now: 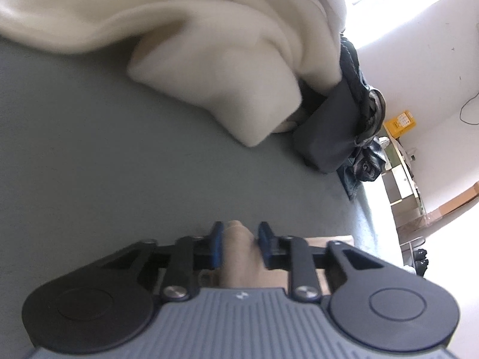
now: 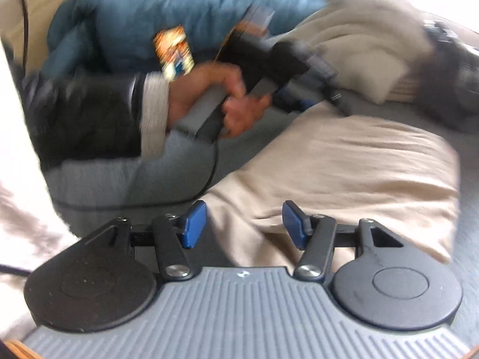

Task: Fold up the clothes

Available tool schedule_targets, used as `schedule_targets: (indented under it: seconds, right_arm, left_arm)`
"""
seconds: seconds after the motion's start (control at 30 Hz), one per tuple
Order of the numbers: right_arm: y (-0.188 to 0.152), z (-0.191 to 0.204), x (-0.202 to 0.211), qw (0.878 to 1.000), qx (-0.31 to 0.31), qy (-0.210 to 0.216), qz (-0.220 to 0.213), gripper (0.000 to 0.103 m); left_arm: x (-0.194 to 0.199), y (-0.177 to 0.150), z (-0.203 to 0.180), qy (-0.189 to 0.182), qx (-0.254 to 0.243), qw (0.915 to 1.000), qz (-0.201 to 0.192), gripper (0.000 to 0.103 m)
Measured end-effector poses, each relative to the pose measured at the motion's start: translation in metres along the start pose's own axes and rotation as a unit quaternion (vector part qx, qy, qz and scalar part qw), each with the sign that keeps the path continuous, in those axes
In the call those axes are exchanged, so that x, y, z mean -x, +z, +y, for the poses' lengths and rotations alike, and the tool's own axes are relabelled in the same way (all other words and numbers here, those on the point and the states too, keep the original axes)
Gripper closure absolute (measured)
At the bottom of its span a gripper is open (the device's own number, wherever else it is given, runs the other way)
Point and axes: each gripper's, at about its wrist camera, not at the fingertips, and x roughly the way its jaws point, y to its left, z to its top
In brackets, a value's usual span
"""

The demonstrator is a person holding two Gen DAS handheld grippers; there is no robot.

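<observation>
A cream garment [image 1: 185, 39] and dark clothes [image 1: 335, 131] are heaped ahead. Beige fabric [image 1: 238, 254] is pinched by the left claw [image 1: 238, 245]; only the right view shows the right claw [image 2: 244, 224] wide over it.

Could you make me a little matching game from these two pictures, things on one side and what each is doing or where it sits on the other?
Things:
1. left gripper
2. right gripper
3. cream garment
4. blue jacket

States:
A. open over tan cloth
B. heaped behind the person's hand
C. shut on a tan fold
D. bunched on the grey surface

Pairs: 1-C, 2-A, 3-D, 4-B
</observation>
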Motion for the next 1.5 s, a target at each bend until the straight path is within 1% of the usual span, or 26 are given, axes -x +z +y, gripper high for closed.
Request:
schedule_targets:
  seconds: [0.13,0.17,0.23,0.27,0.3,0.33,0.37,0.43,0.47,0.5,0.53,0.57,0.63,0.77,0.9,0.93,1.0,1.03,1.07,1.13,1.17,1.2,1.27,1.37,1.43,1.5]
  right_arm:
    - [-0.012,-0.035,0.037,0.995,-0.069,-0.072,-0.023,0.047]
    - [-0.017,-0.045,0.042,0.991,-0.097,-0.086,-0.021,0.048]
    - [-0.03,-0.066,0.05,0.981,-0.157,-0.112,-0.018,0.049]
    - [-0.036,-0.076,0.052,0.974,-0.192,-0.12,-0.017,0.049]
    - [-0.044,-0.085,0.054,0.965,-0.227,-0.127,-0.017,0.049]
    - [-0.052,-0.094,0.054,0.956,-0.262,-0.128,-0.017,0.049]
    - [-0.059,-0.102,0.054,0.948,-0.292,-0.124,-0.016,0.049]
    - [-0.072,-0.117,0.051,0.93,-0.35,-0.114,-0.01,0.049]
    - [-0.078,-0.124,0.047,0.921,-0.374,-0.106,-0.003,0.05]
    - [-0.084,-0.13,0.043,0.914,-0.394,-0.097,0.004,0.055]
    - [-0.089,-0.135,0.038,0.908,-0.409,-0.089,0.01,0.071]
    - [-0.094,-0.137,0.036,0.905,-0.418,-0.085,0.013,0.079]
    - [-0.094,-0.133,0.045,0.907,-0.412,-0.083,-0.003,0.087]
    - [-0.093,-0.118,0.062,0.912,-0.401,-0.085,-0.03,0.089]
    - [-0.114,-0.119,0.053,0.902,-0.422,-0.092,-0.003,0.089]
    - [-0.117,-0.121,0.052,0.9,-0.427,-0.09,0.001,0.087]
    - [-0.122,-0.126,0.051,0.894,-0.438,-0.089,0.01,0.083]
    - [-0.123,-0.128,0.051,0.892,-0.443,-0.092,0.016,0.072]
    - [-0.123,-0.129,0.052,0.889,-0.447,-0.094,0.02,0.068]
    - [-0.116,-0.128,0.058,0.892,-0.44,-0.103,0.025,0.067]
    - [-0.11,-0.126,0.065,0.898,-0.425,-0.114,0.018,0.067]
    - [-0.103,-0.125,0.075,0.906,-0.404,-0.128,0.0,0.067]
    - [-0.088,-0.125,0.087,0.918,-0.368,-0.142,-0.034,0.068]
    - [-0.062,-0.123,0.079,0.937,-0.312,-0.151,-0.04,0.077]
    - [-0.049,-0.114,0.061,0.953,-0.266,-0.145,-0.023,0.079]
    - [-0.051,-0.104,0.034,0.96,-0.24,-0.137,0.037,0.079]
  left_arm:
    - [0.0,0.001,-0.003,0.013,0.002,0.9999,0.006,0.088]
    - [0.0,0.002,-0.003,0.016,0.003,0.9998,0.008,0.084]
    - [0.0,0.002,-0.004,0.023,0.004,0.9997,0.012,0.064]
    - [0.002,0.002,-0.003,0.022,0.01,0.9996,0.013,0.047]
    - [0.006,0.002,0.001,0.018,0.018,0.9996,0.014,0.037]
    - [0.008,0.001,0.002,0.016,0.02,0.9995,0.016,0.035]
    - [0.009,0.0,0.003,0.015,0.018,0.9995,0.019,0.035]
    - [0.008,-0.001,0.001,0.013,0.011,0.9996,0.021,0.043]
    - [0.006,-0.002,-0.003,0.012,0.002,0.9997,0.019,0.064]
    - [0.004,-0.002,-0.007,0.012,-0.006,0.9998,0.017,0.085]
    - [0.002,-0.002,-0.011,0.012,-0.015,0.9997,0.015,0.091]
    - [0.002,-0.002,-0.015,0.005,-0.02,0.9998,0.006,0.093]
    - [0.003,0.0,-0.023,-0.015,-0.021,0.9995,-0.016,0.093]
    - [-0.009,0.002,-0.026,-0.026,-0.018,0.9993,-0.018,0.093]
    - [-0.024,-0.01,-0.026,0.022,-0.075,0.997,-0.004,0.091]
    - [-0.024,-0.011,-0.025,0.026,-0.08,0.9964,-0.002,0.089]
    - [-0.018,-0.008,-0.024,0.029,-0.077,0.9966,-0.003,0.077]
    - [-0.014,-0.006,-0.023,0.032,-0.074,0.9967,-0.004,0.073]
    - [-0.005,-0.007,-0.028,0.034,-0.089,0.9953,-0.017,0.068]
    - [0.018,-0.01,-0.044,0.039,-0.134,0.9887,-0.054,0.067]
    - [0.03,-0.011,-0.052,0.042,-0.157,0.984,-0.073,0.064]
    - [0.034,-0.016,-0.061,0.033,-0.177,0.9809,-0.072,0.06]
    - [0.035,-0.028,-0.079,0.003,-0.217,0.9749,-0.05,0.059]
    - [0.037,-0.045,-0.108,-0.042,-0.274,0.9605,-0.017,0.059]
    - [0.024,-0.062,-0.119,-0.035,-0.303,0.9522,-0.006,0.06]
    - [0.004,-0.078,-0.119,0.006,-0.332,0.9432,-0.004,0.061]
